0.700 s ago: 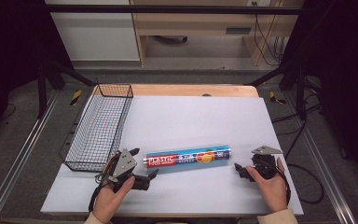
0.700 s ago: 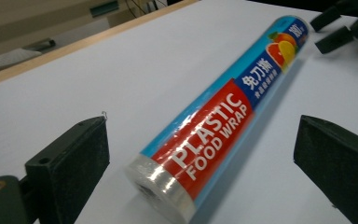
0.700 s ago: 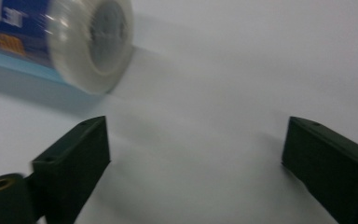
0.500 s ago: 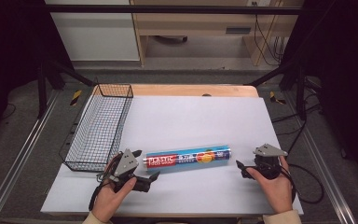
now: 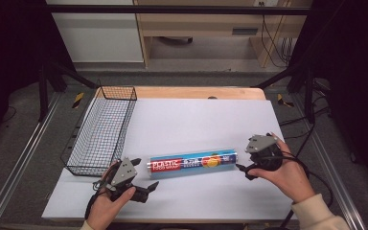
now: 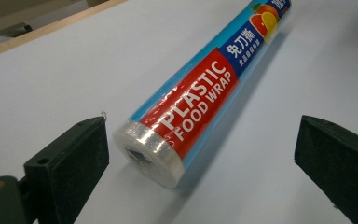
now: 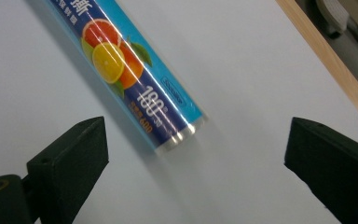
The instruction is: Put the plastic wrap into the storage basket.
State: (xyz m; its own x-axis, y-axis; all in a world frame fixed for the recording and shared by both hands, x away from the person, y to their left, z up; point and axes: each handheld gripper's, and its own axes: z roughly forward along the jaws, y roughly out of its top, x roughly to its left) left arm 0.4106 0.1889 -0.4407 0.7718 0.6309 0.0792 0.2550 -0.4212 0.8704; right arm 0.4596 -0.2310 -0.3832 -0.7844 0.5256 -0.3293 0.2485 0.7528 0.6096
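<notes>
Looks like we're in a lab or test rig setup, not a home: white-topped table (image 5: 196, 120) boxed in by black metal framing (image 5: 182, 9), dark curtains on both sides, loose cables (image 5: 270, 40) hanging by a plain wooden bench (image 5: 196, 24) behind, grey carpet floor.

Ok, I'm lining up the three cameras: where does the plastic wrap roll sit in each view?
High view: plastic wrap roll lies lower centre, between both grippers.
Left gripper view: its clear end sits between the open jaws.
Right gripper view: its other end sits ahead of the open jaws.
Shared landmark: the orange-fruit print.
</notes>
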